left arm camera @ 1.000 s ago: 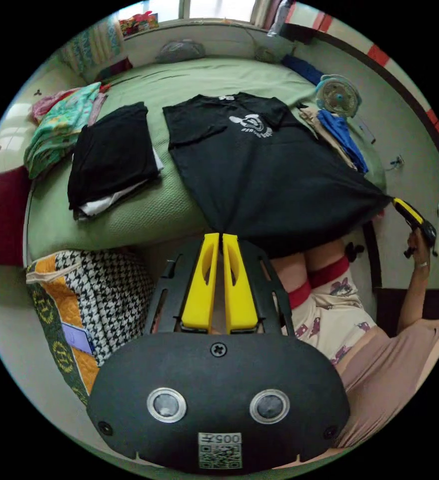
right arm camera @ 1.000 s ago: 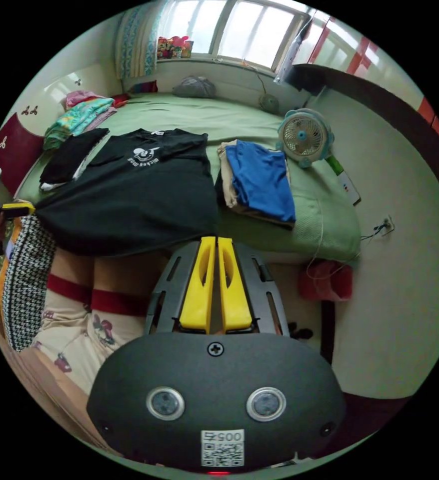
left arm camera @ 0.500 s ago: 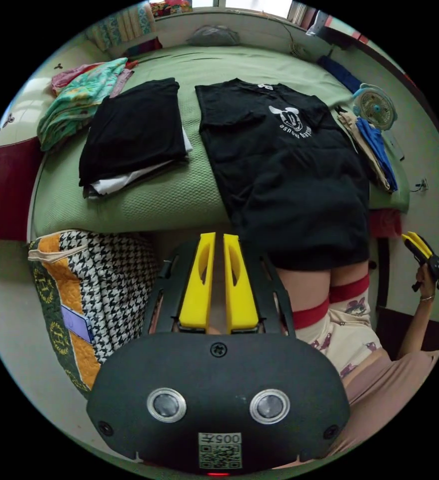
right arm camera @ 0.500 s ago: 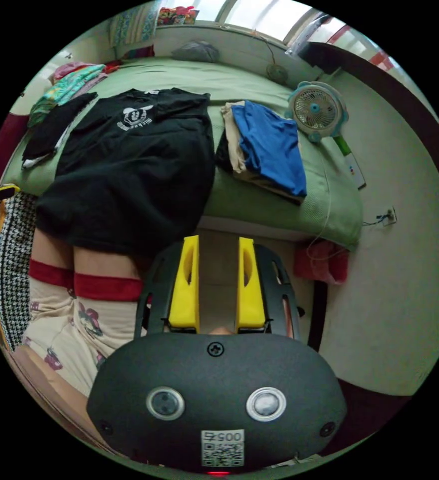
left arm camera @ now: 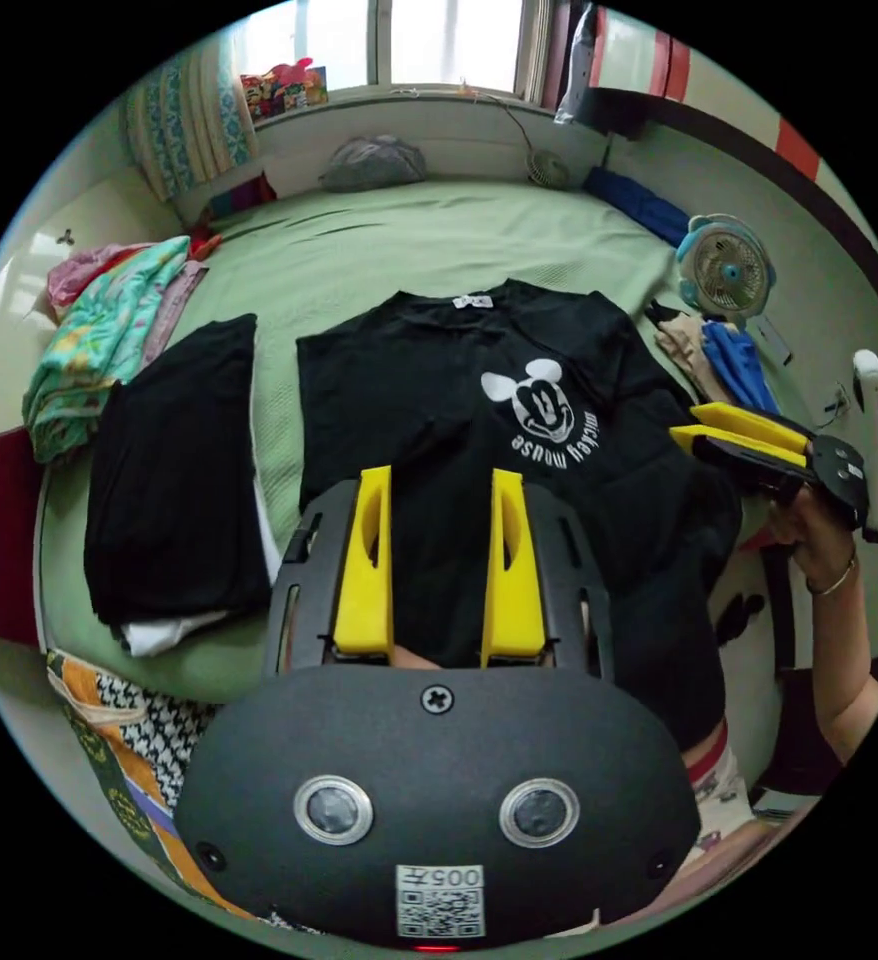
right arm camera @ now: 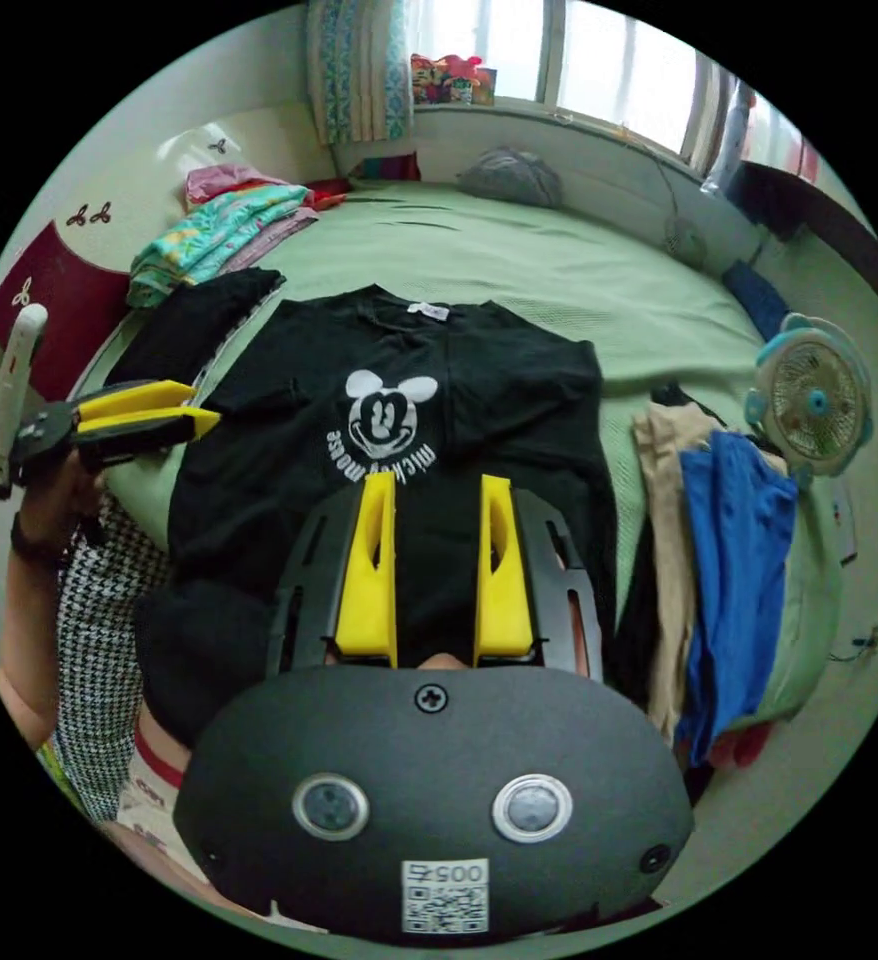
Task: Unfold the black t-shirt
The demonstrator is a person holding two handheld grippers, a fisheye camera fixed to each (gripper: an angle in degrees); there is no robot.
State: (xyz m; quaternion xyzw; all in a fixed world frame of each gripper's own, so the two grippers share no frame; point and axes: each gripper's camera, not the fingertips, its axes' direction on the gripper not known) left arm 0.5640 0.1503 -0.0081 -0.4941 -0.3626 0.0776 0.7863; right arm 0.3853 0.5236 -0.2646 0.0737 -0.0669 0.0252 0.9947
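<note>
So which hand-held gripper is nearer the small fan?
Right. The right hand-held gripper hovers by the shirt's edge on the side of the fan; the left hand-held gripper is across the shirt.

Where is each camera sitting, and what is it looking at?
Left gripper view: rides on the left gripper, jaws apart, looking across the spread black t-shirt with a white cartoon print on the green bed toward the window; the person's hand holds the right gripper at the side.
Right gripper view: rides on the right gripper, jaws apart, facing the same t-shirt; a hand holds the left gripper at the side.
Shared: t-shirt, bed, the small blue fan, the folded blue cloth.
</note>
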